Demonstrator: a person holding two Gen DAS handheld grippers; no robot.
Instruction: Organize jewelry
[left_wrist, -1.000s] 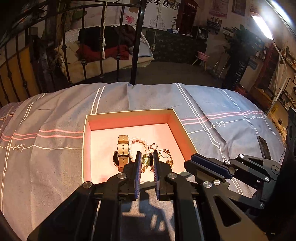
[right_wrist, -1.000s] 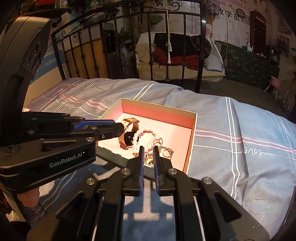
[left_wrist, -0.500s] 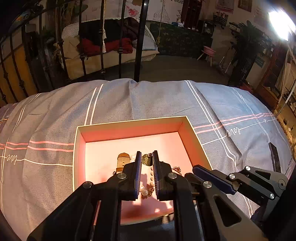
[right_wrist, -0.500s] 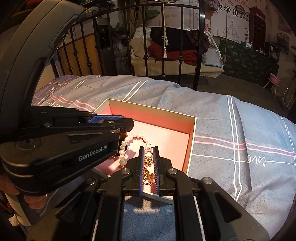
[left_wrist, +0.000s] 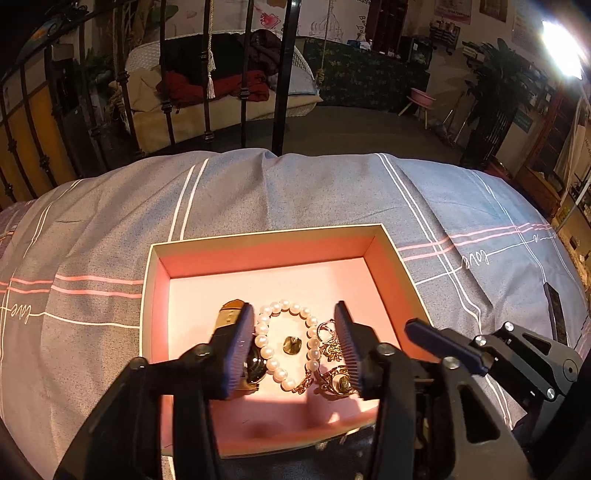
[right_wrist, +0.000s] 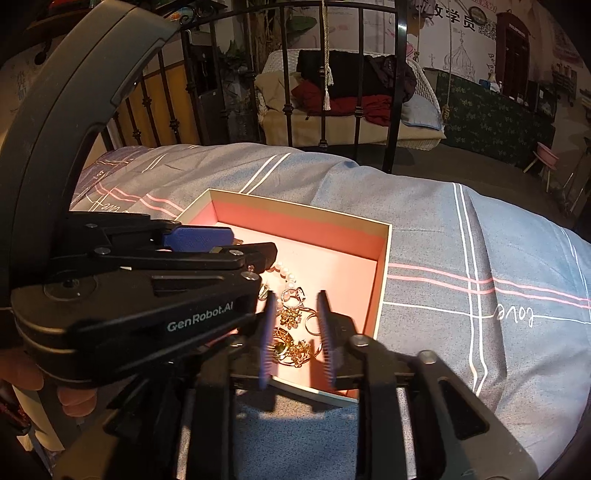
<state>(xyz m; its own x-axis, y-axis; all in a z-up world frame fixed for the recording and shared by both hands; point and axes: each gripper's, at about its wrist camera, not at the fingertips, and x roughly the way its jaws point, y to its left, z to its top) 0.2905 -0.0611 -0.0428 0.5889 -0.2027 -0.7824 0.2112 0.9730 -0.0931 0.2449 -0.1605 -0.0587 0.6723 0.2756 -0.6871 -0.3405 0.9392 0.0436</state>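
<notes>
Looking along the left gripper (left_wrist: 295, 350): jaws just opened, now roughly half spread, gripping nothing. Between them, inside the pink-lined box (left_wrist: 391, 273): a pearl bracelet (left_wrist: 275, 339) looped around a small round gold piece (left_wrist: 291, 345). Partly behind the left-hand jaw, a watch (left_wrist: 231, 314) with a tan strap. Against the right-hand jaw, a tangle of gold jewelry (left_wrist: 332, 369). Just past that jaw to the right, the right gripper (left_wrist: 443, 347) crowding in over the box's near corner. Beyond the box, grey striped bedding (left_wrist: 295, 192), then a black iron bed rail (left_wrist: 284, 74).

Looking along the right gripper (right_wrist: 295, 328): jaws likewise just opened, about half spread, closed on nothing. Between them, the gold tangle (right_wrist: 291, 339) with a green stone, near the box's (right_wrist: 384, 273) front wall. Left of the jaws, the left gripper's (right_wrist: 258, 254) black body blocking most of the box floor, with only a few pearls (right_wrist: 284, 271) showing beyond it. A person's fingertips (right_wrist: 74, 397) under that body.
</notes>
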